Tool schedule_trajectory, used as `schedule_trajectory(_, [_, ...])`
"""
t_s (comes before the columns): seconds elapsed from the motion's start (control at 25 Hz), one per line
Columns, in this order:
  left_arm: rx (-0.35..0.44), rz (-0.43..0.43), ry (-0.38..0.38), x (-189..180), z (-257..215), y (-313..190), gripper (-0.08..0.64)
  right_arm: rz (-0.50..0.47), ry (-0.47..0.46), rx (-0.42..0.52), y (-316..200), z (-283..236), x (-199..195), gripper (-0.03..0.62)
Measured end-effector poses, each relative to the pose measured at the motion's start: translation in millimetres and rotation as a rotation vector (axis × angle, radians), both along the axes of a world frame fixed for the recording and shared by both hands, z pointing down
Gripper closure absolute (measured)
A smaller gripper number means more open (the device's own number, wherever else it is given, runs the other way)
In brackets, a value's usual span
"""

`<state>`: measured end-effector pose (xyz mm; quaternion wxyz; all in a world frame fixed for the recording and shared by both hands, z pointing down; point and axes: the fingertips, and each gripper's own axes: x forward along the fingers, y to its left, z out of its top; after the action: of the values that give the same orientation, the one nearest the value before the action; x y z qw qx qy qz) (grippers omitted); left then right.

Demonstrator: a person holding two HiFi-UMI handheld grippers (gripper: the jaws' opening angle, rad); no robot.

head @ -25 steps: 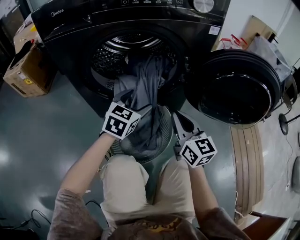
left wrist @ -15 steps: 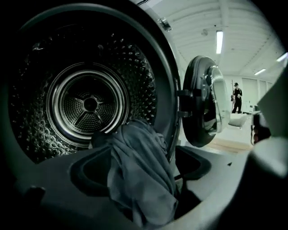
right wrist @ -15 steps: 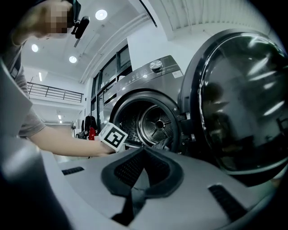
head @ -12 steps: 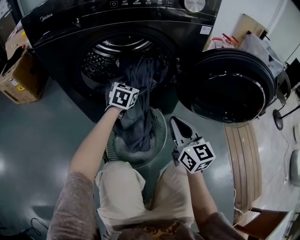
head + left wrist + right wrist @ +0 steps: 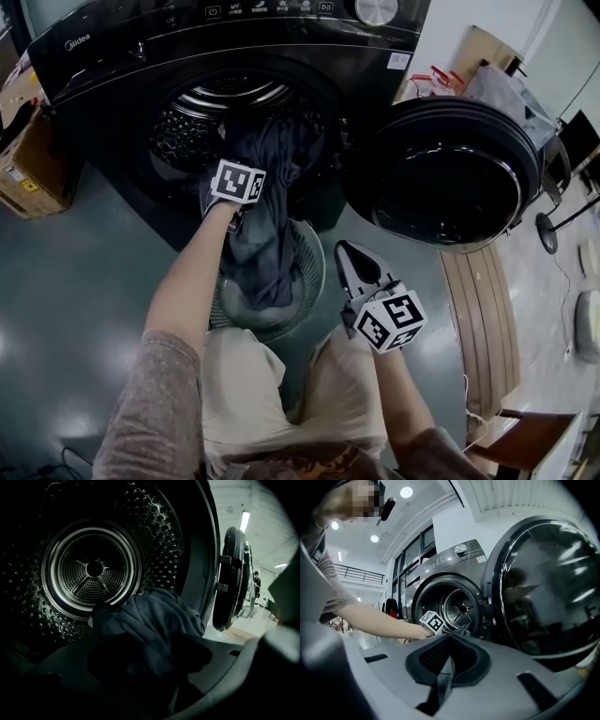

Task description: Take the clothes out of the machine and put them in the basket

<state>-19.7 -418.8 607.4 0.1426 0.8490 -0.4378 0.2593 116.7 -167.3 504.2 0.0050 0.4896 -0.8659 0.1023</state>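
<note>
Dark glossy floor. One black washing machine at 12 o'clock, with its one round door swung open at 2 o'clock. One cardboard box at 10 o'clock.

One slatted basket sits just in front of your knees. One dark grey garment trails from the drum mouth down into it.

Two grippers:
- Your left gripper is at the drum mouth, at 12 o'clock of the basket. Its jaws are partway apart and have just been closing. A garment fold lies between them, not seen clamped.
- Your right gripper is at 3 o'clock of the basket. Its jaws are together, holding nothing.
</note>
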Motion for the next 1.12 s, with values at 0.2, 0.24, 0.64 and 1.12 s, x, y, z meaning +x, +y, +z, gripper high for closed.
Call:
schedule_trajectory(0.2, [-0.033, 0.024, 0.089, 2, -3, 13, 0.48, 0.014, -0.004, -0.007, 0, 2, -1, 0.595])
schedule_trajectory(0.24, [-0.033, 0.03, 0.112, 3, -6, 17, 0.485, 0.013, -0.003, -0.005, 0, 2, -1, 0.595])
schedule_trajectory(0.64, [0.049, 0.132, 0.208, -4, -53, 112, 0.497, -0.005, -0.044, 0.002, -7, -7, -4, 0.595])
schedule_trajectory(1.12, [0.009, 0.329, 0.247, 3, -88, 246, 0.5, -0.073, -0.066, 0.003, -20, -6, -20, 0.595])
